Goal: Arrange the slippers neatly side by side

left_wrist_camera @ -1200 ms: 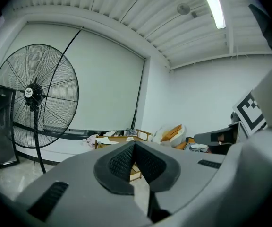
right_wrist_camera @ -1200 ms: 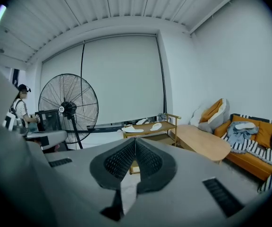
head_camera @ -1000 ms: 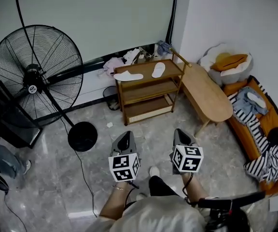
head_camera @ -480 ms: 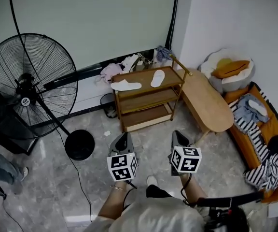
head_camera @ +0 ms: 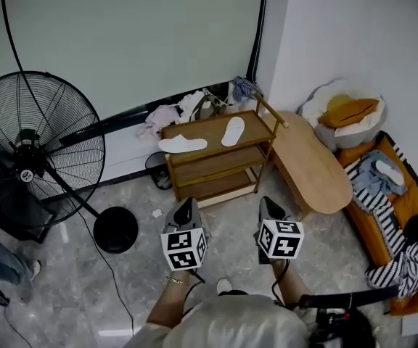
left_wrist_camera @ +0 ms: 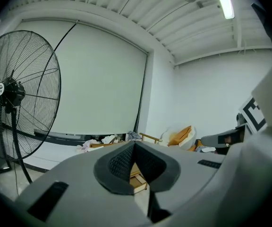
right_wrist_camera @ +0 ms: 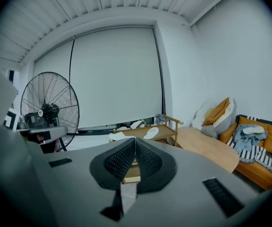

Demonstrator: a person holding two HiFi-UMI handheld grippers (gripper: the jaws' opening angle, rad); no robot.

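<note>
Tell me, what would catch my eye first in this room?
A large black pedestal fan fills the left side. In the middle stands a wooden three-shelf rack, with two white slippers lying apart on its top shelf, the left slipper and the right slipper. Nearest the camera, the left gripper and right gripper point toward it, jaws shut.

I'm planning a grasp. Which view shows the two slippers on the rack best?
The head view: both white slippers lie apart on the rack's top shelf, seen from above. The right gripper view shows them small and edge-on; the left gripper view's fingers mostly block the rack.
</note>
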